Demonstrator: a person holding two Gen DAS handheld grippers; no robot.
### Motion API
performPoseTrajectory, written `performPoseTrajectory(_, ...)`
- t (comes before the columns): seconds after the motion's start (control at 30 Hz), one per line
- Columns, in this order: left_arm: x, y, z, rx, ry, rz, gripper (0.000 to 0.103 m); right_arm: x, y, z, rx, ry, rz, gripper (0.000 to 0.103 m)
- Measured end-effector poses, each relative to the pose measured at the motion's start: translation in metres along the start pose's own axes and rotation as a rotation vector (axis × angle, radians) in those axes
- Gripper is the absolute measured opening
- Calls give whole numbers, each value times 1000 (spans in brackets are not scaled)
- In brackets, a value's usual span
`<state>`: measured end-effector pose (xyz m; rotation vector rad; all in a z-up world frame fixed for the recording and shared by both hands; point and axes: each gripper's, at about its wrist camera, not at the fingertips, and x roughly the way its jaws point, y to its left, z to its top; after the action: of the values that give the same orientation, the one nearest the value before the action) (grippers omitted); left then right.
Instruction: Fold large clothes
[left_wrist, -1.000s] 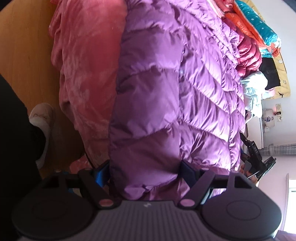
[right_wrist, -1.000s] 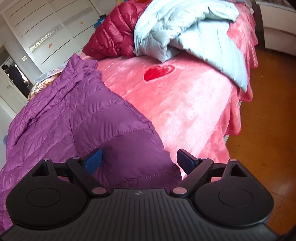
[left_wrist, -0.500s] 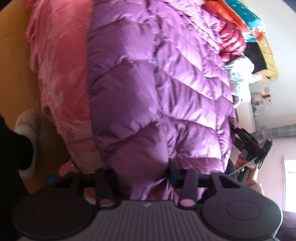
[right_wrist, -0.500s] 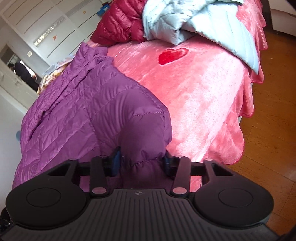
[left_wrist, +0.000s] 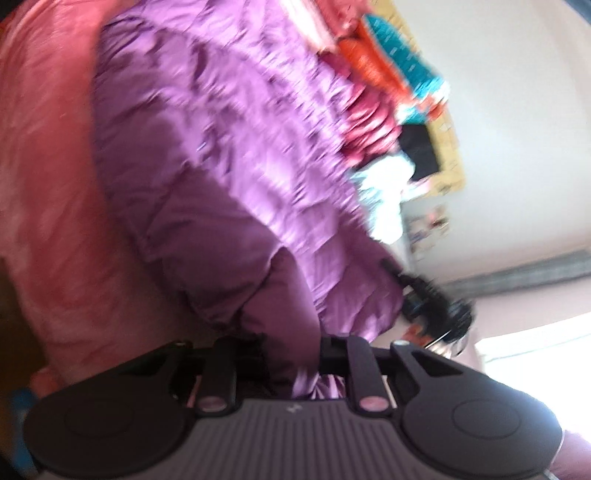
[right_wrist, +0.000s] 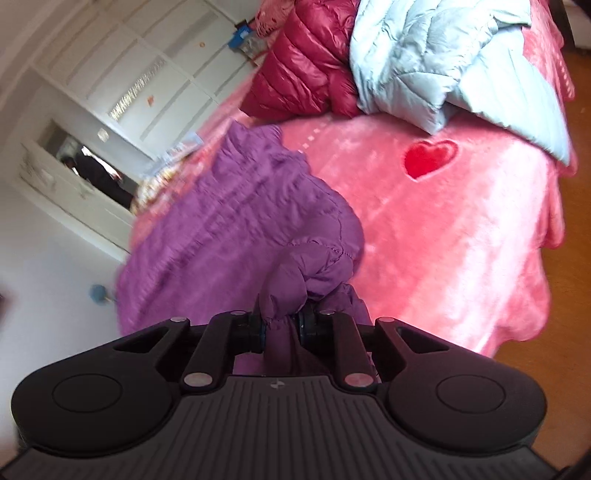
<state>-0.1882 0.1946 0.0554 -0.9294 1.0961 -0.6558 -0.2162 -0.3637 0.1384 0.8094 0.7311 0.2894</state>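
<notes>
A purple quilted down jacket (left_wrist: 229, 155) lies along the pink bed; it also shows in the right wrist view (right_wrist: 236, 229). My left gripper (left_wrist: 291, 350) is shut on one bottom corner of the jacket, the fabric bunched between its jaws. My right gripper (right_wrist: 281, 326) is shut on the other bottom corner, a gathered hem pinched between its blue pads. Both corners are lifted off the bed. The right gripper also appears in the left wrist view (left_wrist: 432, 302), at the jacket's far edge. The left wrist view is blurred.
The pink fleece blanket (right_wrist: 461, 229) with a red heart covers the bed. A dark red jacket (right_wrist: 295, 74) and a light blue jacket (right_wrist: 443, 62) are piled at the far end. Wood floor (right_wrist: 569, 332) lies to the right. White wardrobe doors (right_wrist: 129, 74) stand behind.
Both grippers went from open around the jacket's bottom corners to shut on them. Both have since lifted and pulled the hem, bunching the fabric.
</notes>
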Motion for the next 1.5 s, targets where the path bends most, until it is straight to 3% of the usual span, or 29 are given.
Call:
performPoseTrajectory(0.23,-4,-18,49,-25,-157,-205,16,19,16,24,187,-86,196,17)
performPoseTrajectory(0.4,-13,-22,99,-43,-311,-329,16,41,34,57,264,-163,264,17)
performPoseTrajectory(0.6,-22,-2,167,-123,-517,-414,16,91,66,108,307,-245,366,17)
performPoseTrajectory(0.77,-24,29,206,-219,-666,-449,16,147,100,144,241,-270,330,17)
performPoseTrajectory(0.9,-19,56,229,-302,-731,-461,16,194,112,166,205,-289,257,17)
performPoseTrajectory(1.23,-28,109,248,-433,-771,-422,16,304,119,179,190,-283,70,19)
performPoseTrajectory(1.33,-32,108,252,-423,-775,-416,18,314,114,177,192,-287,43,30)
performPoseTrajectory(1.43,-41,103,254,-383,-790,-414,24,319,113,177,200,-297,54,48)
performPoseTrajectory(1.5,-44,101,259,-351,-803,-415,33,318,116,178,190,-312,56,65)
